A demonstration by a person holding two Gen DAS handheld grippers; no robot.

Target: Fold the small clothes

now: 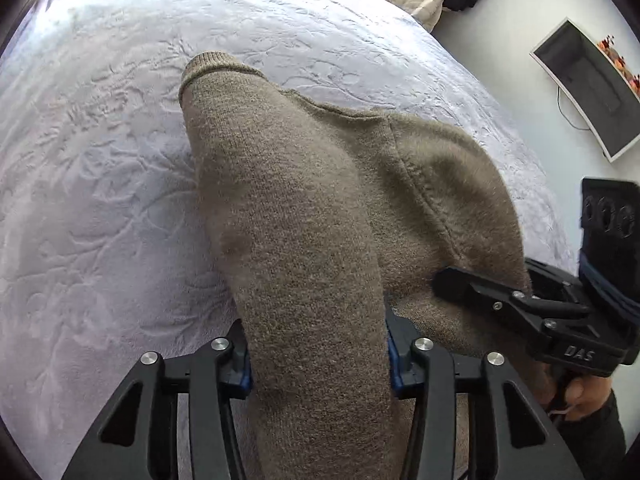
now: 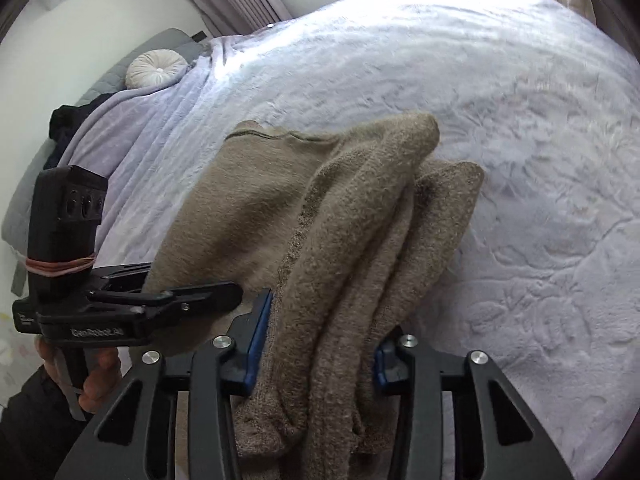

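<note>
1. Left gripper (image 1: 318,354) – clamped on a sleeve of the brown sweater (image 1: 360,184).
2. Right gripper (image 2: 316,354) – pads pinching bunched folds (same sweater), which trails ahead onto the pale blanket (image 2: 520,160).

A pale embossed bedspread (image 1: 100,160) covers the bed, a round white cushion (image 2: 157,67) by its edge
</note>
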